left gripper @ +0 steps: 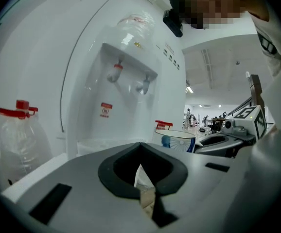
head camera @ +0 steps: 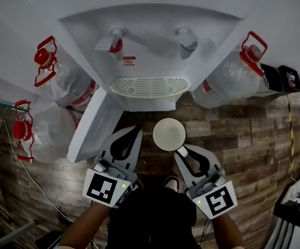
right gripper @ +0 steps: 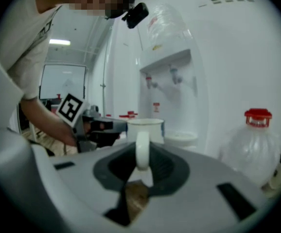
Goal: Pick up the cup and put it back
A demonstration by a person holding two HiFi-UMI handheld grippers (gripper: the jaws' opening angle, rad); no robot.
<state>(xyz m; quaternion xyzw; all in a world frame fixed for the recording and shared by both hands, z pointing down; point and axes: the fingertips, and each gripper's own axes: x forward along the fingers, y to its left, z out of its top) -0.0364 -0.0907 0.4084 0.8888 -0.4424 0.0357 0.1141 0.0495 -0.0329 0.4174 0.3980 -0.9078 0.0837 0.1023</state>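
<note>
One white water dispenser (head camera: 150, 40) takes up most of the scene. It stands on a wood-pattern floor (head camera: 238, 134), with its two taps above a slotted drip tray (head camera: 149, 86). Clear water bottles with red caps lie or lean against it on both sides: two on the left (head camera: 69, 84) (head camera: 49, 131) and one on the right (head camera: 225, 82).

Just in front of the dispenser's base, the person holds both tools side by side, pointing towards the machine. The left gripper (head camera: 137, 129) has its jaws drawn together at the tips with nothing between them. Its own view shows only floor through the gap behind the tips, so it is idle. The right gripper (head camera: 179, 150) is narrowed onto the cup's handle (right gripper: 142, 152), which stands upright between the pads.

The cup (head camera: 168, 134) is white with a blue pattern near the rim. It hangs upright in the air off the right tool's tips, clear of the floor and just short of the drip tray. From above, its open mouth looks empty.

My reading is that the pick-up half is done: the cup is lifted and held firmly by the handle. The putting back is what remains. It touches no surface yet, so it must be set down and the jaws released. The drip tray is the nearest likely spot, though the pictures do not settle where it belongs.
</note>
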